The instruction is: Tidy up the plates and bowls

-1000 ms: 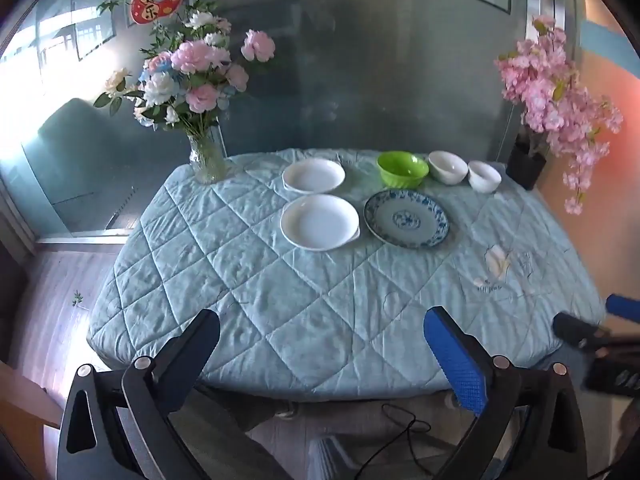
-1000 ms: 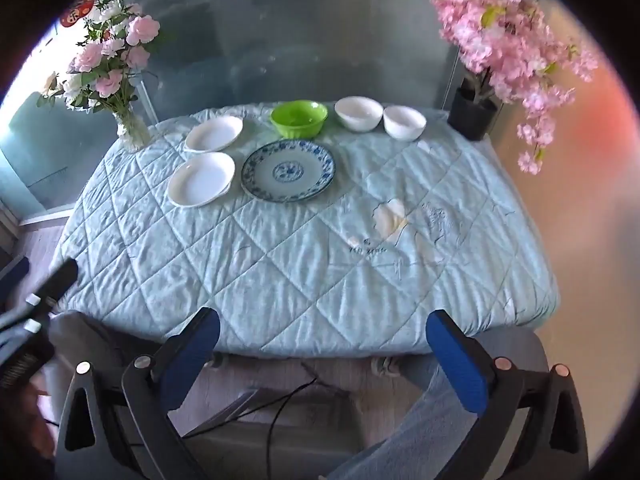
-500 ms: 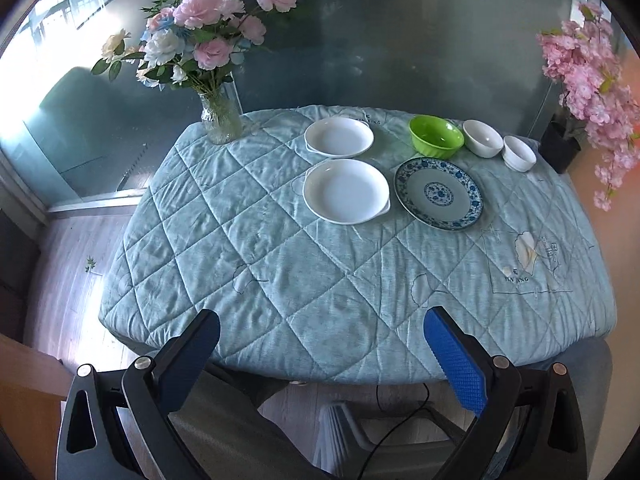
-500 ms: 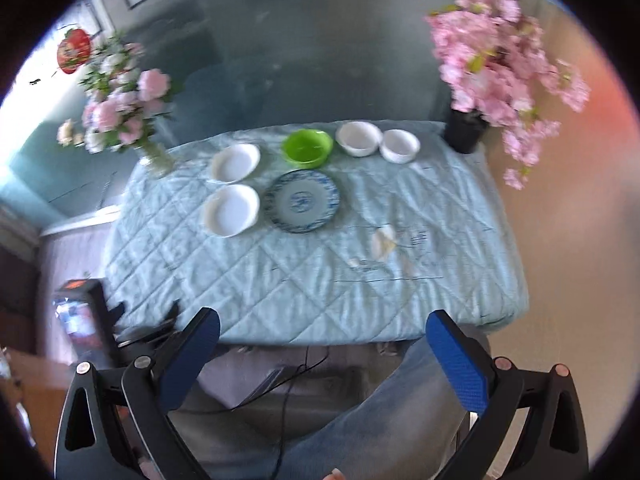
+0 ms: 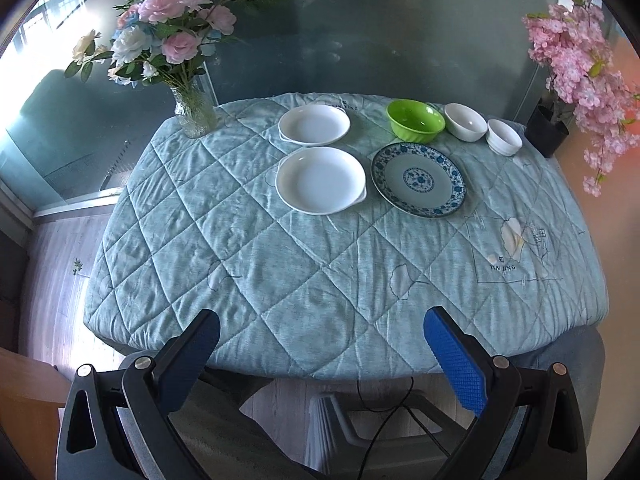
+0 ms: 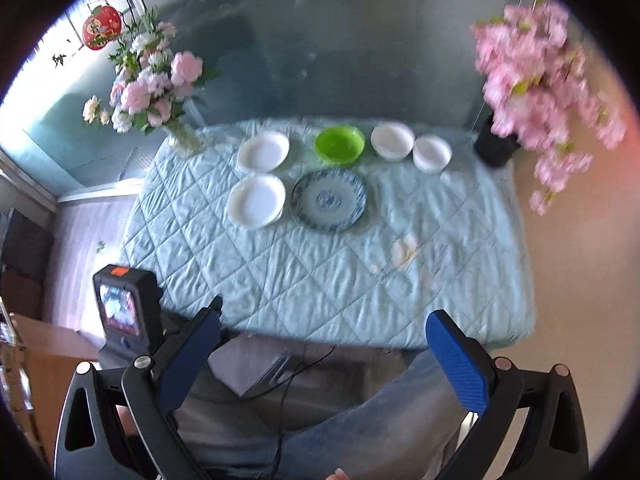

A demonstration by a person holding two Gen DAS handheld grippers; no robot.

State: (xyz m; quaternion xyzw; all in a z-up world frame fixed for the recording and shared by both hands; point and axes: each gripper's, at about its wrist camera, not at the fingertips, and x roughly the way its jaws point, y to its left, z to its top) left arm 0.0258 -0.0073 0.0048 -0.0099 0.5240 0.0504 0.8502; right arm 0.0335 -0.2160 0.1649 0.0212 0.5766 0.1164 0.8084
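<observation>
so, nothing picked up yet. landmark is the blue plate (image 5: 419, 178): near white plate (image 5: 320, 179) just beside it on the vase side, almost touching; far white plate (image 5: 314, 125) behind that one; green bowl (image 5: 415, 120) just behind the blue plate; big white bowl (image 5: 465, 122) and small white bowl (image 5: 504, 137) run on from the green bowl toward the black pot (image 5: 546, 131). all sit at the far half of the quilt (image 5: 280, 264).

left gripper (image 5: 320, 350) and right gripper (image 6: 322, 354) both have jaws wide apart, empty, hanging off the near edge of the quilt, well apart from the blue plate.

risks as i see them:
- plates lie flat on soft quilt, so a finger has to dig under a rim; could snag fabric and drag the neighbours.
- near white plate is tight against the blue plate; lifting either may knock the other.
- glazed rims, slip likely in a two-finger pinch.
- long reach past the blue plate could clip the vase (image 5: 194, 114) or the pot.
- right view is blurred, so fine positions there are unreliable.
</observation>
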